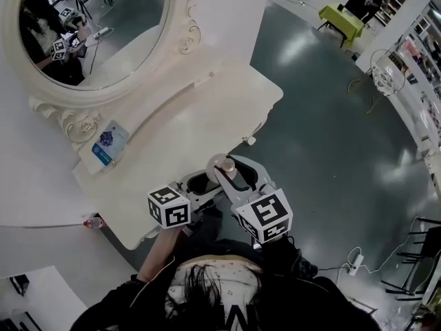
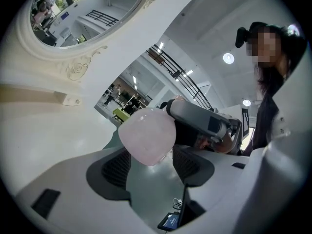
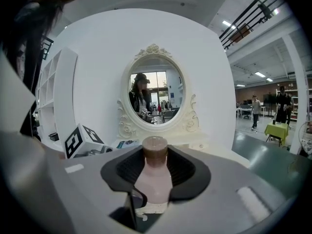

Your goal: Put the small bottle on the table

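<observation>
Pale and glossy, the white worktop (image 1: 172,136) is filling the upper left of the head view beneath an oval mirror (image 1: 96,26). At lower centre the right claw (image 1: 233,178) is holding the small bottle (image 1: 224,165) just off the worktop's near edge, with the left claw (image 1: 198,185) close beside it. In the left gripper view, that claw (image 2: 152,165) is standing spread, and the bottle's pink base (image 2: 147,134) is hanging at centre, apparently unpinched by it. In the right gripper view, the right claw (image 3: 156,167) is pinching the bottle (image 3: 155,177) upright, brown cap up, facing the mirror (image 3: 155,89). The bottle is in hand but not yet placed; moving it over the worktop, lowering it and releasing it are probably what is remaining.
</observation>
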`<action>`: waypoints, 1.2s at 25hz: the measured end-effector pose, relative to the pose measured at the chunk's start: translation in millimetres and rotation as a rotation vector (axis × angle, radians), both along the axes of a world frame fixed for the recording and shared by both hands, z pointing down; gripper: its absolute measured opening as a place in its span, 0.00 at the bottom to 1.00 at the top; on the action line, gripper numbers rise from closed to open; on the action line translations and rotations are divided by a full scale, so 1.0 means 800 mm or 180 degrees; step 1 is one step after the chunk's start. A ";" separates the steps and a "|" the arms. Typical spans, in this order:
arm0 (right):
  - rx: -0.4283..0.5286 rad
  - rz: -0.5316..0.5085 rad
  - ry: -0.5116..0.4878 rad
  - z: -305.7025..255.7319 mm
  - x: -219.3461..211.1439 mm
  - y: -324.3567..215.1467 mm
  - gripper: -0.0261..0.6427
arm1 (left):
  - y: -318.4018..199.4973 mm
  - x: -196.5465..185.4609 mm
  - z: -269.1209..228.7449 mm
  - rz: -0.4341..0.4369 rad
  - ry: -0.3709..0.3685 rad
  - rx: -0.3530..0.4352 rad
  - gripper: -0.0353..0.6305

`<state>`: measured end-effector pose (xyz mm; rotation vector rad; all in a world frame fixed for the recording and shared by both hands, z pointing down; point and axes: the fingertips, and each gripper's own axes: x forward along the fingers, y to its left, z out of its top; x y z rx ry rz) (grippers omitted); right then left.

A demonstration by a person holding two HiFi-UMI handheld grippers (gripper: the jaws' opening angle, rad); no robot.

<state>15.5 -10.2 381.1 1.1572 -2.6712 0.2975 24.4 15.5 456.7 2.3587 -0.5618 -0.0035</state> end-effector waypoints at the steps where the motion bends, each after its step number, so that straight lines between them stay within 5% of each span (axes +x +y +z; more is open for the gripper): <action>1: -0.0006 0.0012 0.0000 0.000 -0.001 -0.009 0.26 | -0.009 -0.001 0.000 0.0009 0.0006 -0.0005 0.43; 21: -0.0225 0.0002 0.0138 0.031 -0.049 -0.124 0.26 | -0.120 -0.045 0.029 -0.0007 0.0089 -0.0213 0.43; 30: -0.0250 -0.0260 0.0199 0.034 -0.074 -0.147 0.26 | -0.143 -0.065 0.031 -0.0254 0.0146 -0.0268 0.43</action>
